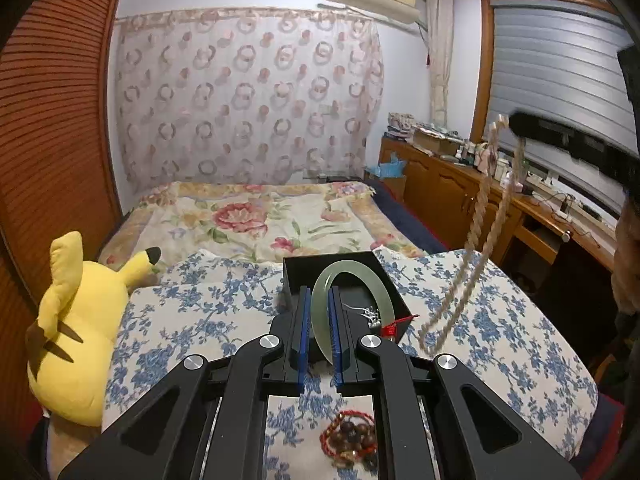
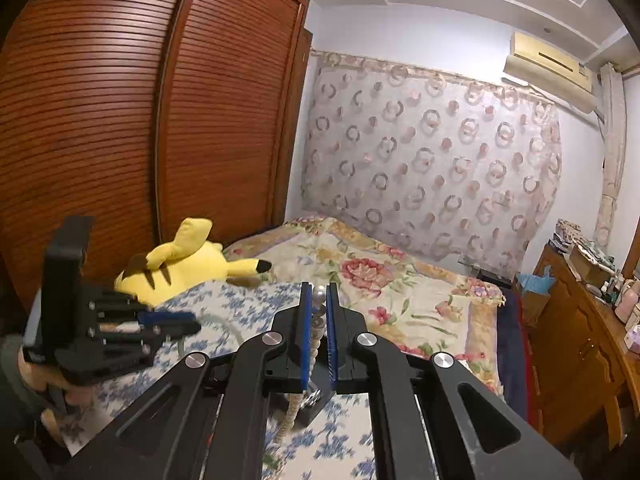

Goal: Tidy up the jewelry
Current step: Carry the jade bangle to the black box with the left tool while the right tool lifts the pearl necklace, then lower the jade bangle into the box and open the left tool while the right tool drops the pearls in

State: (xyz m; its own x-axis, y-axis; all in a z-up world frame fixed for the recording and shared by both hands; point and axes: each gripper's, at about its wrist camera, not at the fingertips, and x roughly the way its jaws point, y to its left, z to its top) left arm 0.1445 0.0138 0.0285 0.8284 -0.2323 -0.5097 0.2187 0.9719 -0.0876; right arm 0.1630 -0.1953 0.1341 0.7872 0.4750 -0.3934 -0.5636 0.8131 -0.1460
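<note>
Left wrist view. We see the left gripper (image 1: 318,316) pinching a pale green bangle (image 1: 352,300) between its blue pads (image 1: 303,340). The ring stands on edge, its plane running along the fingers, and most of its loop reaches forward over the open black box (image 1: 344,276) that sits on the blue-flowered quilt (image 1: 200,312). The box thus lies straight ahead of and just below this gripper. Silver pieces (image 1: 370,314) and a red tassel (image 1: 390,328) rest at the near right part of the box. A red-corded bead bracelet (image 1: 350,438) lies on the quilt under the gripper body, outside the box. At upper right the right gripper (image 1: 520,124) enters, and from it a long twisted pale necklace (image 1: 476,224) hangs down, its lower end just to the right of the box, close to the quilt. A yellow plush toy (image 1: 76,320) lies at far left.

Right wrist view. We see the right gripper (image 2: 318,308) pressed together on the same necklace (image 2: 316,344); the strand runs lengthwise between the pads and drops below them. The left gripper (image 2: 168,322) shows at left, lower and blurred; its jaws cannot be read here. The box is mostly hidden behind the gripper body.

We judge the left gripper nearer the box; the necklace's long hanging axis must be brought leftward over it.
</note>
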